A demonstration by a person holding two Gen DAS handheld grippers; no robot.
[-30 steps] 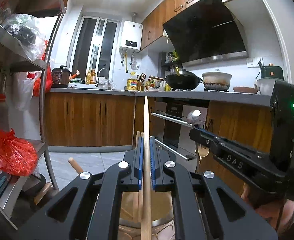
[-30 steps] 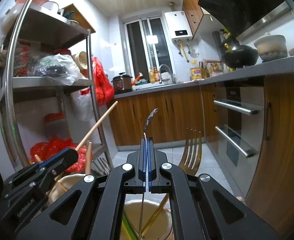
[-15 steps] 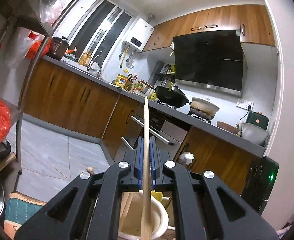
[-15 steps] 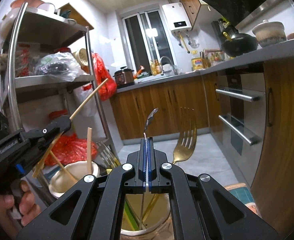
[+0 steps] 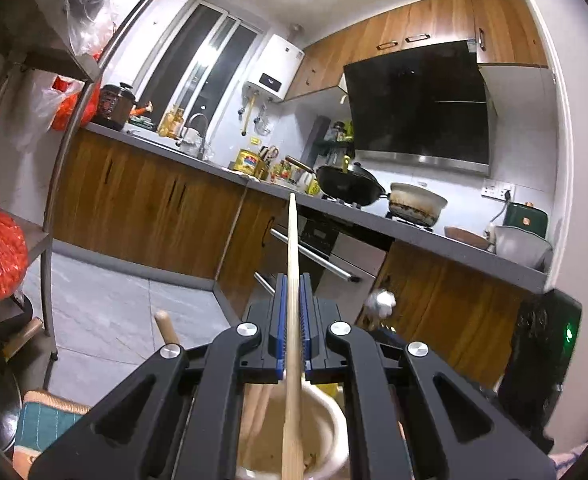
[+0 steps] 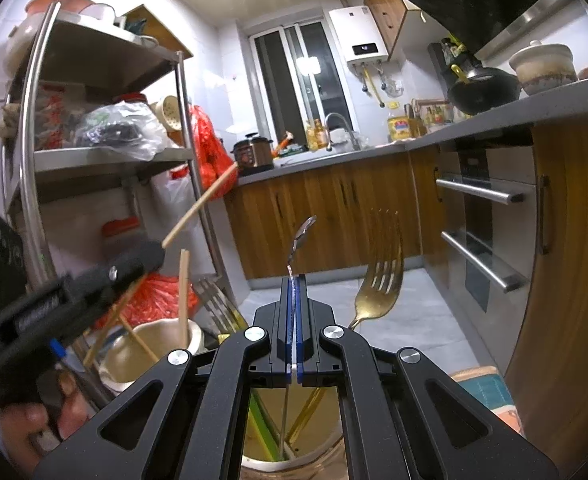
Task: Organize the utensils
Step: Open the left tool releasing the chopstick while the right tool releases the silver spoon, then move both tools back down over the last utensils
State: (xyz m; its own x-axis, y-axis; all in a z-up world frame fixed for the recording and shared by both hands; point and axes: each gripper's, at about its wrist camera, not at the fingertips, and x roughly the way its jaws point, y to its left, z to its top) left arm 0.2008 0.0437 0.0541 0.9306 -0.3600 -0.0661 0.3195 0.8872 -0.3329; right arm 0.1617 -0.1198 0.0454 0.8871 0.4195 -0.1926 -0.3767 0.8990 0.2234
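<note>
Your left gripper [image 5: 292, 280] is clamped on one chopstick [image 5: 291, 264], which runs up between the blue pads [image 5: 280, 316] and down into the white cup [image 5: 334, 424] directly beneath. Your right gripper [image 6: 295, 280] is closed on the thin handle of one spoon [image 6: 302, 234], bowl upward, its stem passing down into the jar [image 6: 326, 448] below. One gold fork [image 6: 380, 280] stands in that jar just right of the spoon, tines up; green and yellow stems lie inside the jar. In the right view, the cup [image 6: 150, 344] holds two more wooden sticks and stands just left of the jar; steel fork tines [image 6: 214, 300] rise between them. A steel shelf rack [image 6: 30, 184] with red bags stands close on the left, wooden cabinets [image 6: 574, 264] and oven handles close on the right; tiled floor [image 6: 334, 292] lies open ahead.
</note>
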